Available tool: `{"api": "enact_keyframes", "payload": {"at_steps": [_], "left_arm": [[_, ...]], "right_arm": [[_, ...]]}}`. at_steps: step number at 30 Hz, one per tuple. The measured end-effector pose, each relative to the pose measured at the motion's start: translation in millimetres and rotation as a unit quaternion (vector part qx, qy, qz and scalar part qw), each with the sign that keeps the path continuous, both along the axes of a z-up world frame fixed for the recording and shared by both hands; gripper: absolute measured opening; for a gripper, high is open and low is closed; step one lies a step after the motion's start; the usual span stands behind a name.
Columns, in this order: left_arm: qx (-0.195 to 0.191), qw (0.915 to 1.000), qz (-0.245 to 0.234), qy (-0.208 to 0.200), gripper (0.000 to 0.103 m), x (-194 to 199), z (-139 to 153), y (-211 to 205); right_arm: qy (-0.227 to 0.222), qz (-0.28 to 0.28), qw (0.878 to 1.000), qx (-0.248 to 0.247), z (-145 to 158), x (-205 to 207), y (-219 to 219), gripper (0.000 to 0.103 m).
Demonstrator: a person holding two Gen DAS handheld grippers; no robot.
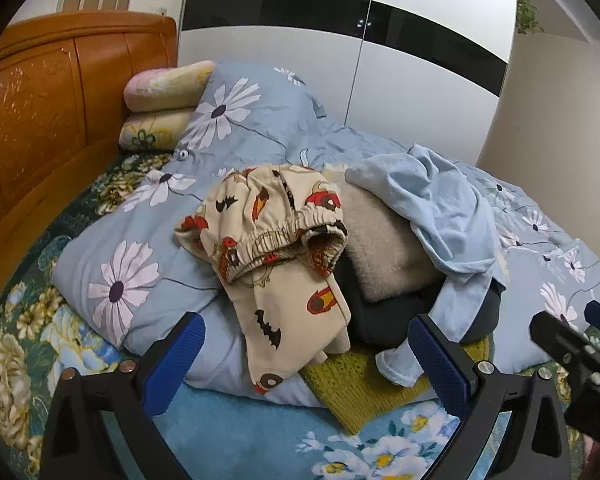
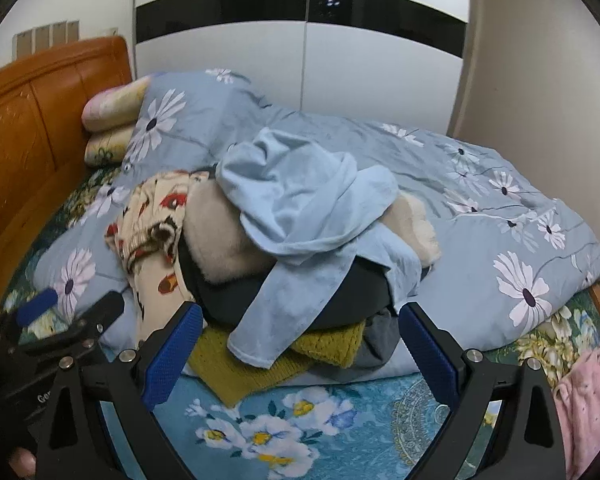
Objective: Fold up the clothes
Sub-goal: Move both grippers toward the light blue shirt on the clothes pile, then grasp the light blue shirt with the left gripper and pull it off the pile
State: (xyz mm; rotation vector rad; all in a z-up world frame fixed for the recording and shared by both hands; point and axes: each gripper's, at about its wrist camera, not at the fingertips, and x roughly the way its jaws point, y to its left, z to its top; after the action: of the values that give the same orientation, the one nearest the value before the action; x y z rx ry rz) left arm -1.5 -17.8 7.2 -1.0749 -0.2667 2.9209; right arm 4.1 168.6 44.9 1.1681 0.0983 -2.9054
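Note:
A pile of clothes lies on the bed. On top are cream printed pants with an elastic waistband, also in the right wrist view. A light blue garment drapes over a cream fuzzy piece and dark clothing. A yellow-green knit lies under the pile, also in the right wrist view. My left gripper is open and empty, just short of the pants. My right gripper is open and empty, in front of the blue garment.
A blue daisy-print duvet is bunched behind the pile. Two pillows lean on the wooden headboard. A white wardrobe stands behind. A pink cloth lies at the right on the floral sheet.

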Motion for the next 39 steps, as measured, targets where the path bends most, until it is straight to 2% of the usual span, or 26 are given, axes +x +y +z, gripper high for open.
{"api": "enact_keyframes", "payload": {"at_steps": [6,14,27,39], "left_arm": [[0.001,1.0,0.004,0.006,0.103,-2.7,0.1,1.4],[0.0,1.0,0.001,0.009,0.103,-2.3,-2.2,2.9],[0.008,1.0,0.003,0.0,0.103,-2.5,-5.7,1.9],[0.007,0.9997,-0.003,-0.022,0.103,-15.3,-14.3,14.6]], "right_arm": [[-0.012,-0.001,1.0,-0.011,-6.6,-7.3,3.0,0.099],[-0.026,0.008,1.0,-0.002,-14.3,-11.8,0.8,0.099],[-0.029,0.02,0.999,0.007,-16.6,-9.8,-5.2,0.099],[-0.035,0.015,0.999,-0.007,-25.2,-15.1,8.5,0.099]]}}
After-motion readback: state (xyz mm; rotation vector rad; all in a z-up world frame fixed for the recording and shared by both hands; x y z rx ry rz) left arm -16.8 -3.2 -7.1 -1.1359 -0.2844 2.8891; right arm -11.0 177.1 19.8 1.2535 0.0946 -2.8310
